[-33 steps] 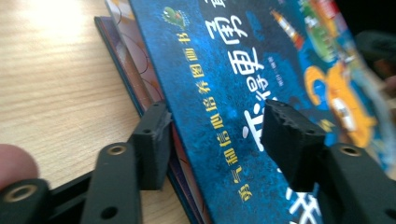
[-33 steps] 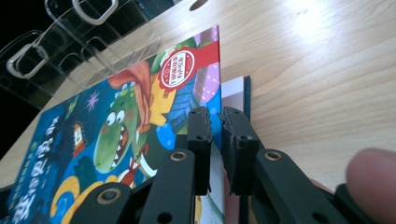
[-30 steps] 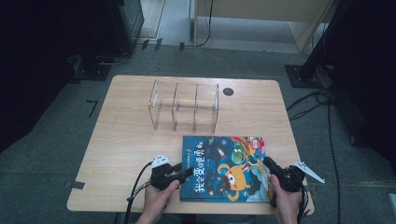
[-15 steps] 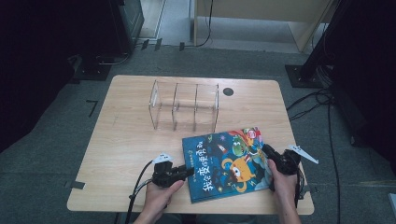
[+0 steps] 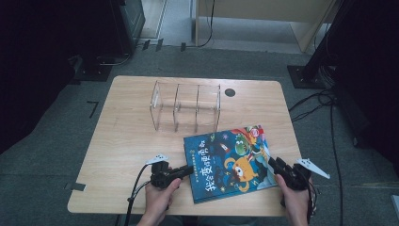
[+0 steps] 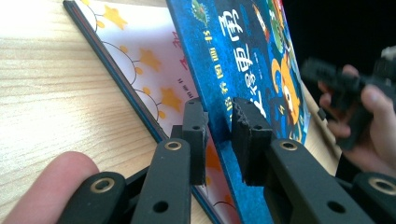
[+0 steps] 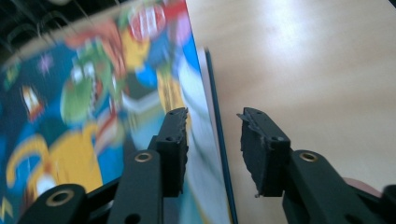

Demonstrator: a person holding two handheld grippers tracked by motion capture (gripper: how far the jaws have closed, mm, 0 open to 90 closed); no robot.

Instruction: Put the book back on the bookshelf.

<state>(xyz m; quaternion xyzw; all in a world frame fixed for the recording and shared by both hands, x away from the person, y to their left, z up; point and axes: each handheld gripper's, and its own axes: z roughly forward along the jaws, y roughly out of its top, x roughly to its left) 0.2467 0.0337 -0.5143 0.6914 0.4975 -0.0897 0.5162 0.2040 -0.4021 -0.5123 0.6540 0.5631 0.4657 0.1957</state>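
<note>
The left gripper has its two black jaws astride the lifted front cover of the picture book — one jaw under the cover, over the white starred inner page, the other on the blue printed face. The jaws have just been closing, and a thin gap shows between the pads and the cover, so they are not clamped on it. In the high view this gripper lies low at the book's left edge, held in the person's left hand, its cable trailing off the near edge of the table.

The right gripper has its jaws parted — they have just been opening — with the book's right edge running up between them, untouched by the pads; the left jaw sits over the cover, the right one over bare wood. In the high view it sits at the book's lower right corner, in the right hand.

The book lies on the near right part of the table, turned slightly askew. Just behind its far left corner stands a clear divided rack, and beyond that a small dark round hole in the tabletop.
</note>
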